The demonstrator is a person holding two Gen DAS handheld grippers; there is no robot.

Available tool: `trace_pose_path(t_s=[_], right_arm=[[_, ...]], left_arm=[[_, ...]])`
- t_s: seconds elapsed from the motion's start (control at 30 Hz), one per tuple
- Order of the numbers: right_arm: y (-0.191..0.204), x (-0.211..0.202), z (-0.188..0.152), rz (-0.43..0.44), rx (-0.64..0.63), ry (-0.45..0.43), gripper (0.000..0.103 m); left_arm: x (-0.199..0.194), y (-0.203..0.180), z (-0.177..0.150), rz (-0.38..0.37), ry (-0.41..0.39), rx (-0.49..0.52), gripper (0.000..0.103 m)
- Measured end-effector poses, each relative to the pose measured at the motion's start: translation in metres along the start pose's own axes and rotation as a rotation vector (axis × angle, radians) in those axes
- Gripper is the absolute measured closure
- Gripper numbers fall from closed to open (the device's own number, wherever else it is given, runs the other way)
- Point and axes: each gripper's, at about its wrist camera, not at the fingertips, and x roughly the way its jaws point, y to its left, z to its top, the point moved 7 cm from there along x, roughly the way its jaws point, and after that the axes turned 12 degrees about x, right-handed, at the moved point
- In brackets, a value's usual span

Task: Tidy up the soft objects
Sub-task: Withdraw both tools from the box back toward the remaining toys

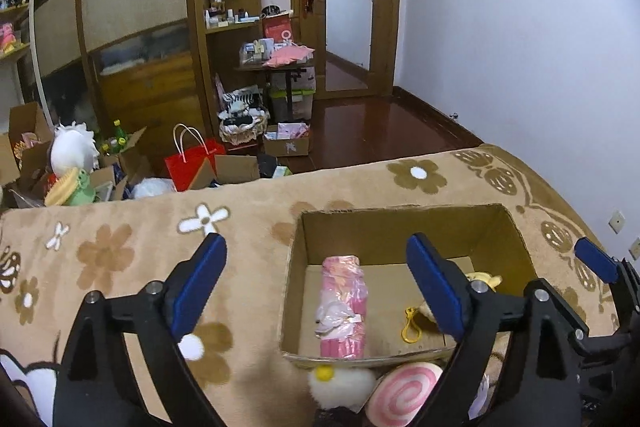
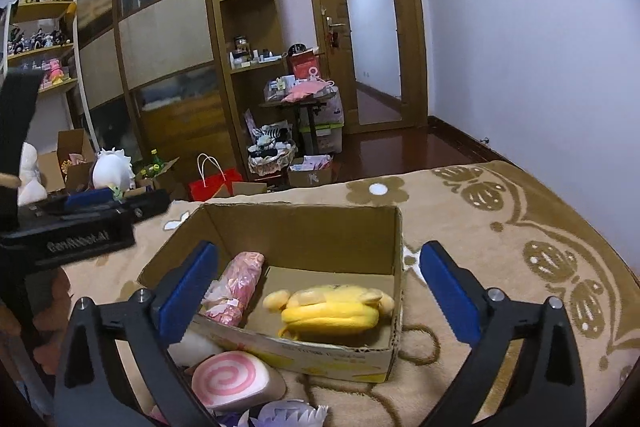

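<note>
An open cardboard box sits on the flowered blanket. Inside lie a pink wrapped soft bundle and a yellow plush, whose yellow clip shows in the left wrist view. In front of the box lie a pink-swirl round cushion and a white fluffy plush with a yellow dot. My left gripper is open and empty above the box's near left corner. My right gripper is open and empty above the box.
The tan flowered blanket covers the bed. Beyond its far edge the floor holds boxes, a red bag, a white plush and a basket. A purple-white petal toy lies at the bottom edge.
</note>
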Motion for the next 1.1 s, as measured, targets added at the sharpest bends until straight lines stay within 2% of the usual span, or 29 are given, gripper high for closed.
trace_pose_path(t_s=[0.13,0.37,0.6,0.73,1.1], right_arm=[[-0.001,-0.010,0.004,-0.011,0.004,-0.008,0.000],[0.001,-0.031,0.010,-0.011,0.011,-0.024,0.000],[0.007,-0.054,0.010,-0.006,0.015,-0.026,0.000],[0.007,-0.063,0.005,0.002,0.029,-0.002,0.000],[-0.007,-0.084,-0.015,-0.001,0.086,0.066,0.000]], left_arm=[[-0.016,0.007,0.006,0.027,-0.014,0.015,0.001],[-0.040,0.013,0.006,0.059,0.001,0.047,0.000],[-0.061,0.013,-0.008,0.038,0.042,0.040,0.000],[-0.071,0.013,-0.018,0.008,0.066,0.020,0.000],[-0.090,0.013,-0.046,0.003,0.117,-0.003,0.000]])
